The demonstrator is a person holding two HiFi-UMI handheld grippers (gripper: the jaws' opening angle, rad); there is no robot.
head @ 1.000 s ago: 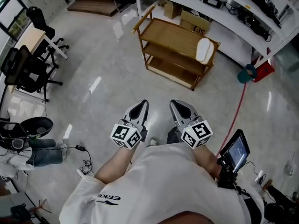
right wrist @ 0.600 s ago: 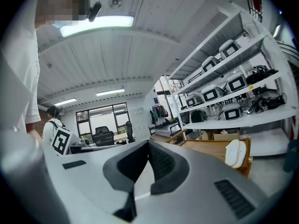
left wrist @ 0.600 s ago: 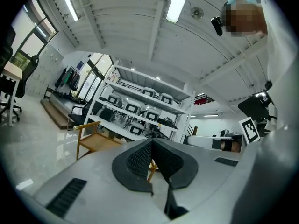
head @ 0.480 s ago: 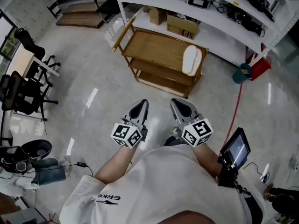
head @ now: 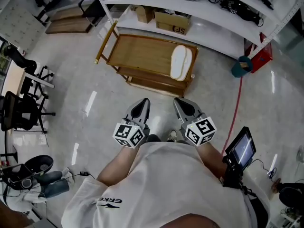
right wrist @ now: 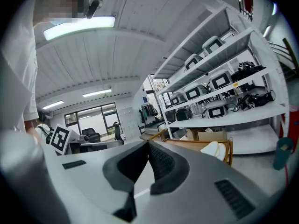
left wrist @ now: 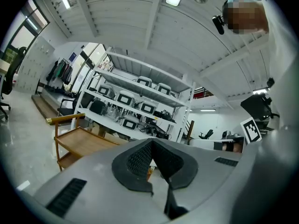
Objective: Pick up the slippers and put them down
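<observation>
the slippers (head: 179,62) are a pale pair lying side by side, touching, near the right end of the top shelf of a wooden rack (head: 137,51), and that rack stands on the floor in front of a long white shelving unit (head: 213,13) full of gear. from the right gripper view you can just see them (right wrist: 216,149) sitting up there past the claw tips. nothing's been picked up yet: the left claw (head: 141,105) and the right claw (head: 182,103) are both held out level in front of the person, well apart from the rack, and each one is closed tight with nothing between the pads. what i'd worry about: both claws have to open before they get anywhere near the pair, or they'll just shove it. the slippers sit close to the shelf's end, so a push from the left could probably tip one off the edge. they also look thin and floppy, so a pinch at one end may let the rest droop or slip out. and since the two are pressed together, one claw might catch only one and drag the other along. there's also a red cable (head: 236,113) on the floor off to the right, easy to step on.
</observation>
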